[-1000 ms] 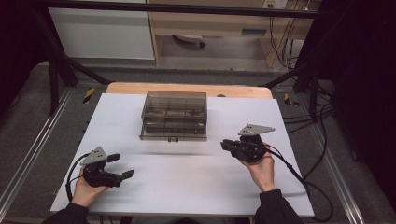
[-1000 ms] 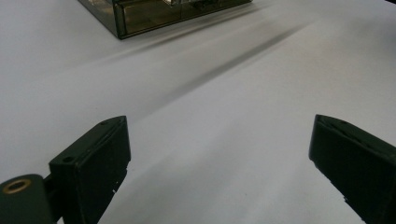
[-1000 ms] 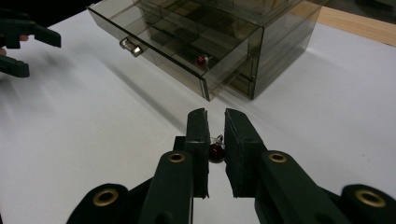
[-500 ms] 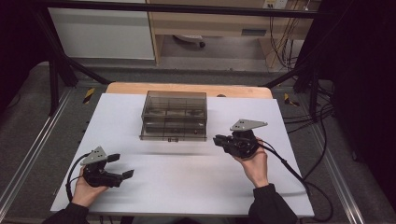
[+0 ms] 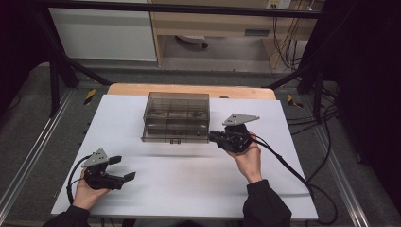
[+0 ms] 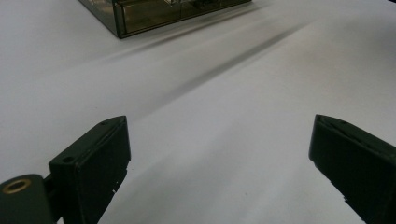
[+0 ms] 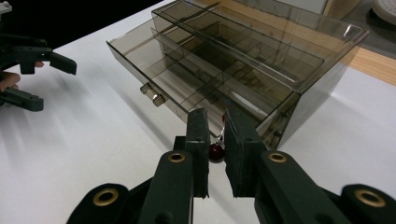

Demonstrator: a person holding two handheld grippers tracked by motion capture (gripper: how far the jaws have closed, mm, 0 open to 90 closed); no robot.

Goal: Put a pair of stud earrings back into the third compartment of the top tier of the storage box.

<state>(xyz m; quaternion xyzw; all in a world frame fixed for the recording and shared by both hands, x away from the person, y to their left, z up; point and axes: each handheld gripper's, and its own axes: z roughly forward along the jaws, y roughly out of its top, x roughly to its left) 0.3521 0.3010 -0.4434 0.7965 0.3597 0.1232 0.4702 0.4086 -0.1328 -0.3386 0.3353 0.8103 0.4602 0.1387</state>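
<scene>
Right gripper (image 7: 215, 140) nearly closed on a small dark red bead (image 7: 215, 151) seen from its own camera, beside the smoky clear plastic drawer box (image 5: 176, 117) mid-surface, left gripper (image 5: 122, 169) jaws wide apart near the white matte surface's (image 5: 189, 184) front-left corner.

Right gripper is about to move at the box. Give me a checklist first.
1. Left gripper open, apart from the box: ok.
2. Right gripper at the box's right front corner: ok.
3. Small red thing between the right jaws, firmly held: cannot tell.
4. Drawer fronts flush, none pulled out: ok, as far as seen.
5. Table bare between grippers: ok.
</scene>
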